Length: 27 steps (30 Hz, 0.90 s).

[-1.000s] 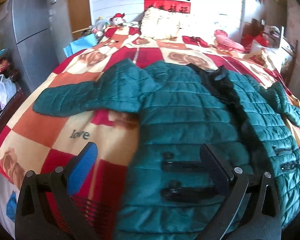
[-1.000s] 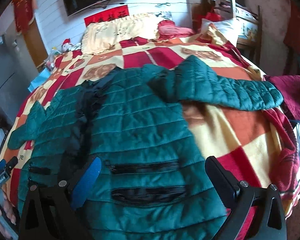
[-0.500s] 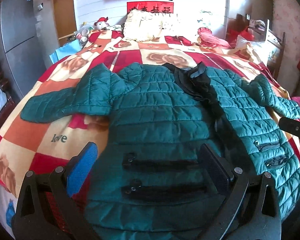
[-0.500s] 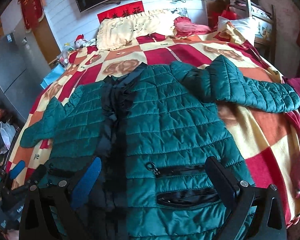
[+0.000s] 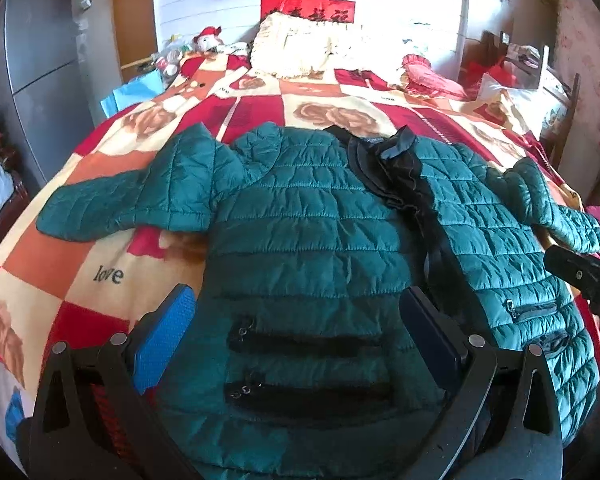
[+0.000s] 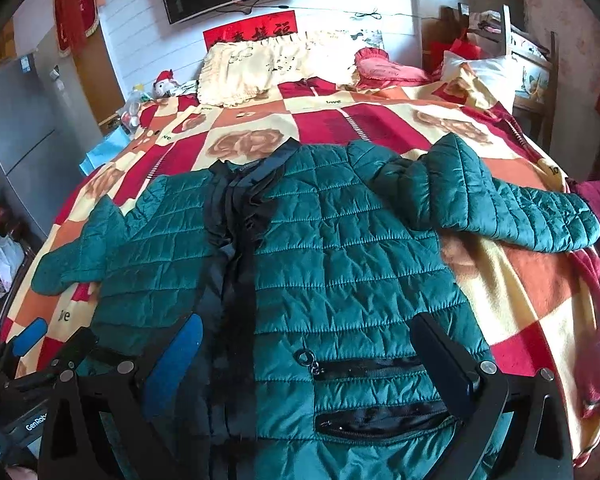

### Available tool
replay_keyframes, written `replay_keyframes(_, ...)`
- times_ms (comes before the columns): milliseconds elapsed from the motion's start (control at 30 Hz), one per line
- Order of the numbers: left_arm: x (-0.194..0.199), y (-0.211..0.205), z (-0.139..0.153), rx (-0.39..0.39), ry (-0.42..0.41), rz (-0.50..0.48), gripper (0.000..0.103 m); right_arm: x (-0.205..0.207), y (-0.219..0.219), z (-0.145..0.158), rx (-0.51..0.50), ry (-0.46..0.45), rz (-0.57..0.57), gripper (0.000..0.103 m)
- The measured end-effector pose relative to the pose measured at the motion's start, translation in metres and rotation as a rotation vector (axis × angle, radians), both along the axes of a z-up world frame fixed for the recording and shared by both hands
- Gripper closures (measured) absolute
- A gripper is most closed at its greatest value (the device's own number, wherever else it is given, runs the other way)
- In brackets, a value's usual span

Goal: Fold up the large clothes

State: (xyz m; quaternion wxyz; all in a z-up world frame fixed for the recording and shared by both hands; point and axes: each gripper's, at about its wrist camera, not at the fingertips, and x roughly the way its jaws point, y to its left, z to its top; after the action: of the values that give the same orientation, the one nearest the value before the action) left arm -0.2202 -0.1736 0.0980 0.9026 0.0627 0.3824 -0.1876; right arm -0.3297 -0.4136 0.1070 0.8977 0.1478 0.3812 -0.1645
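The left gripper (image 5: 296,336) and right gripper (image 6: 308,360) hover wide open over the near hem of the green quilted jacket (image 5: 312,240), each holding nothing. The jacket lies face up on the bed (image 5: 60,264), hem at the near edge, both sleeves spread toward the side edges. Bare blanket (image 6: 540,300) flanks it. Beyond the collar, more open blanket reaches the cream pillow (image 6: 268,64) at the head edge.

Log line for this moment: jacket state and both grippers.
jacket: spread face up on bedspread, sleeves out, unfolded | left gripper: open, above hem, holding nothing | right gripper: open, above hem, holding nothing
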Motion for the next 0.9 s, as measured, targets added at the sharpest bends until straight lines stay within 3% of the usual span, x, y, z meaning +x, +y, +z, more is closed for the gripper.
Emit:
replay_keyframes(267, 0.006, 0.005, -0.006, -0.004, 0.017, 0.031, 0.001, 0.009, 0.006, -0.009, -0.034, 0.029, 0.004, 0.0)
replay_keyframes(900, 0.012, 0.006, -0.012, 0.004, 0.034, 0.058, 0.001, 0.021, 0.008, -0.024, 0.002, 0.047, -0.016, 0.0)
